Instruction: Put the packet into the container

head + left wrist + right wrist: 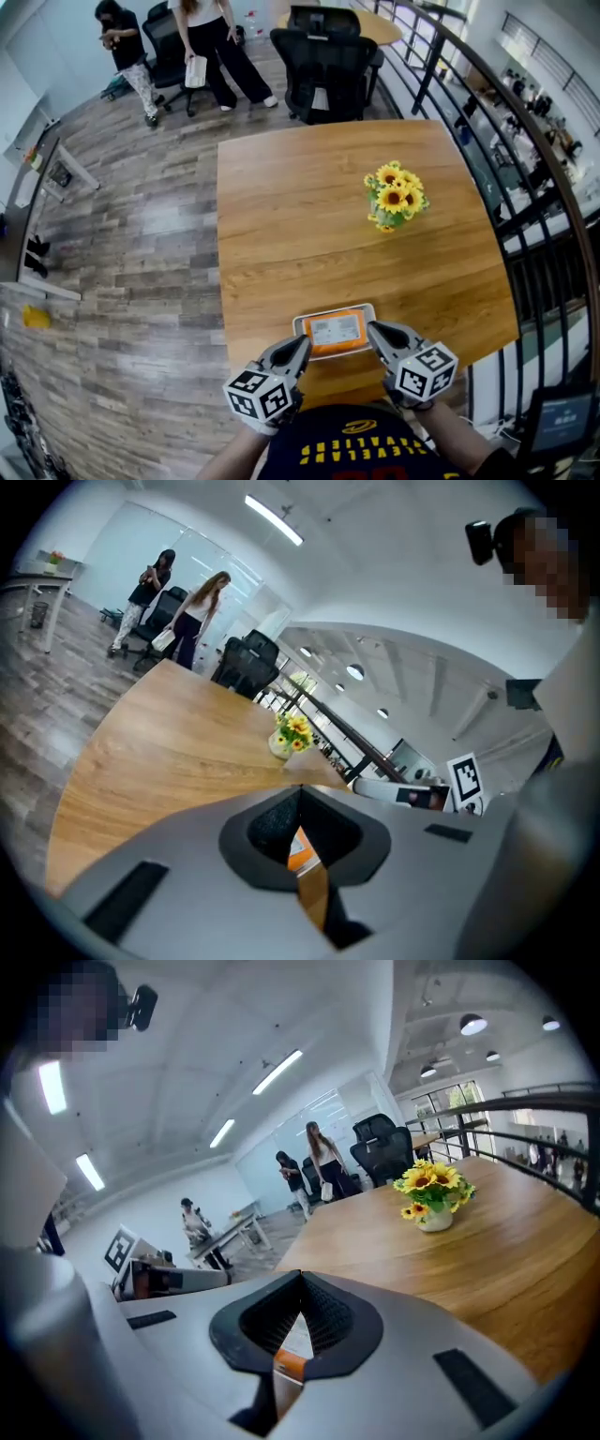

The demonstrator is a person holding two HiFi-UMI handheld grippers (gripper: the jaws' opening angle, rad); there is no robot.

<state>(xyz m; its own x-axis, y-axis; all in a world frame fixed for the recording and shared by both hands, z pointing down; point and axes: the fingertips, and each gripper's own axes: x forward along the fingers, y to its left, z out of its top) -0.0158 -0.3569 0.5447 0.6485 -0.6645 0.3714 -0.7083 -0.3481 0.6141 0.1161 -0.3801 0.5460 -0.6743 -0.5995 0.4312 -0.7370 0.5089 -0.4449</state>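
An orange packet (pixel 335 330) with a white label lies inside a shallow white-rimmed container (pixel 297 326) near the front edge of the wooden table (pixel 300 216). My left gripper (pixel 302 345) hangs just left of the container, my right gripper (pixel 373 328) just right of it, tips angled toward each other. Both are shut with nothing between their pads. In the left gripper view the left gripper (pixel 300 787) has its tips meeting, and a sliver of the packet (pixel 298 853) shows behind the jaws. The right gripper (pixel 300 1279) looks the same, with the packet (pixel 289 1365) below.
A small pot of sunflowers (pixel 396 199) stands on the right half of the table. A black office chair (pixel 323 61) sits at the far edge, with two people (pixel 211 47) beyond it. A dark railing (pixel 525 187) runs along the right side.
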